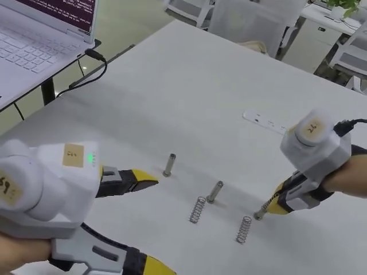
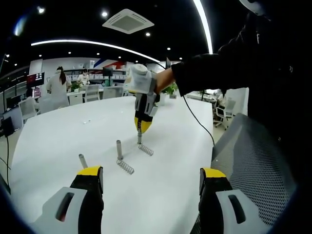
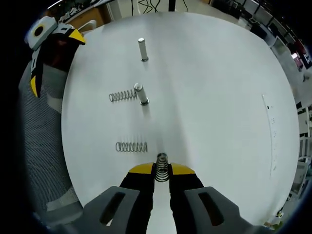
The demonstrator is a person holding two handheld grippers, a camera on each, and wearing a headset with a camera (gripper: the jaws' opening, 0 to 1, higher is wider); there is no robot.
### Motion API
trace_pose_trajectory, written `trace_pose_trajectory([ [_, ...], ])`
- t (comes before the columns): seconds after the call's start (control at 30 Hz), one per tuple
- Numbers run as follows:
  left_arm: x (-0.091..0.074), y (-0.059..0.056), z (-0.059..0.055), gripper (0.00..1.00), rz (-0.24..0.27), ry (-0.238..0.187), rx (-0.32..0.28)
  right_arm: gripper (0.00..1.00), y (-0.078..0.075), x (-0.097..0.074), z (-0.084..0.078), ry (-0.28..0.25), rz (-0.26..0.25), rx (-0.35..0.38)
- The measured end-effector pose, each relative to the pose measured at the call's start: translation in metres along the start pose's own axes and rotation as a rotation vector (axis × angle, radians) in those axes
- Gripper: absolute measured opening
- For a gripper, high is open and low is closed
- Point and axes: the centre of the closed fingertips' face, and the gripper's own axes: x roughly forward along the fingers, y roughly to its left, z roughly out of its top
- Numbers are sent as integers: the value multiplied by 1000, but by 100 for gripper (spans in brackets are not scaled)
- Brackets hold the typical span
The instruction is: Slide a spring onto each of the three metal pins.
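Right gripper clamped on upright spring, held at jaw tips. Left gripper wide open, empty, well back from pins.

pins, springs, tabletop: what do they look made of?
Pins: bare metal, likely steel; grey, smooth, with bright glints along the shaft. Springs: thin coiled wire, silvery, apparently uncoated metal. The spring between the jaws of the right gripper looks the same. Tabletop: white, matte, even; laminate or painted board, cannot tell which.

Left gripper fingers spread wide; right gripper pinches a spring.
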Motion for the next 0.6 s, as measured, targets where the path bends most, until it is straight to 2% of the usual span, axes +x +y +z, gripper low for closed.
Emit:
trace_pose_trajectory([
  [0.6,-3,-3,-1,78,8,10,4,9,0,20,-6,27,3,-1],
])
